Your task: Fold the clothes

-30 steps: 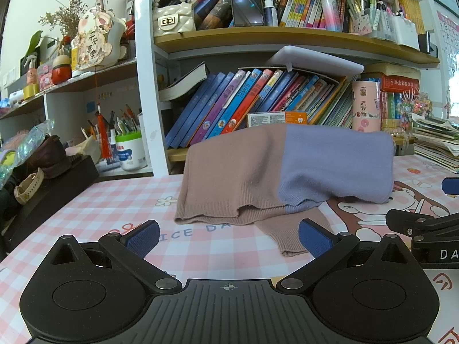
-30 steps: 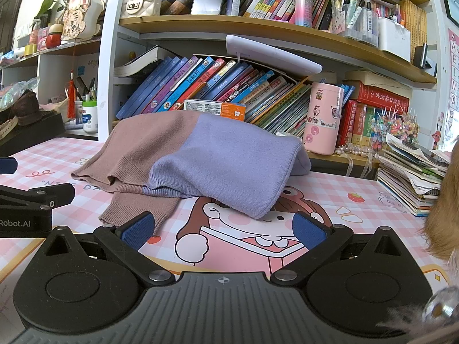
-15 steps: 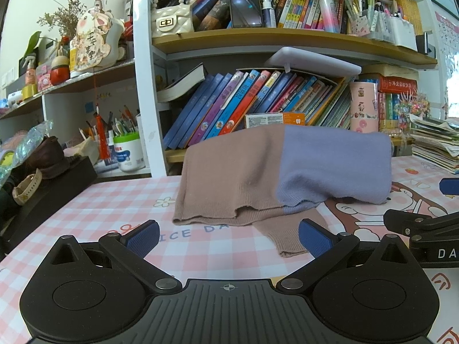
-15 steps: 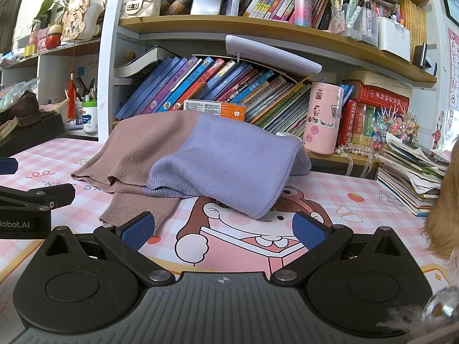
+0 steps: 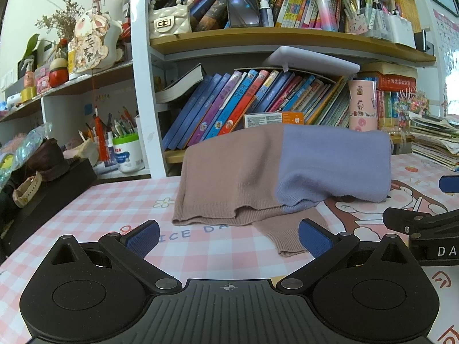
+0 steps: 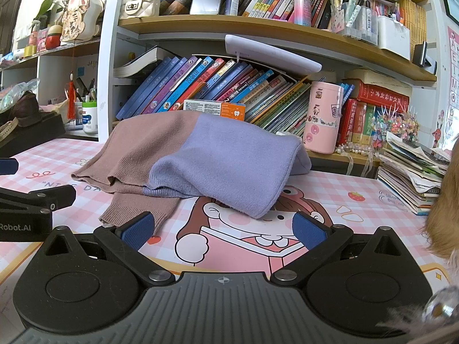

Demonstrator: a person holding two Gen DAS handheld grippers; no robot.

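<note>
We held both tongs, left gripper (image 5: 228,236) and right gripper (image 6: 222,229), spread and empty just before the sweater (image 6: 200,154); it looked mostly folded, one cuff (image 5: 289,238) protruding.

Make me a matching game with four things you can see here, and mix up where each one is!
Things:
1. sweater
2. pink tumbler
3. white quilted purse
4. right tongs

Places or states:
A. on the upper shelf
B. open, holding nothing
C. lying on the checked table mat
D. standing in front of the red books

Pairs: 1-C, 2-D, 3-A, 4-B
</note>
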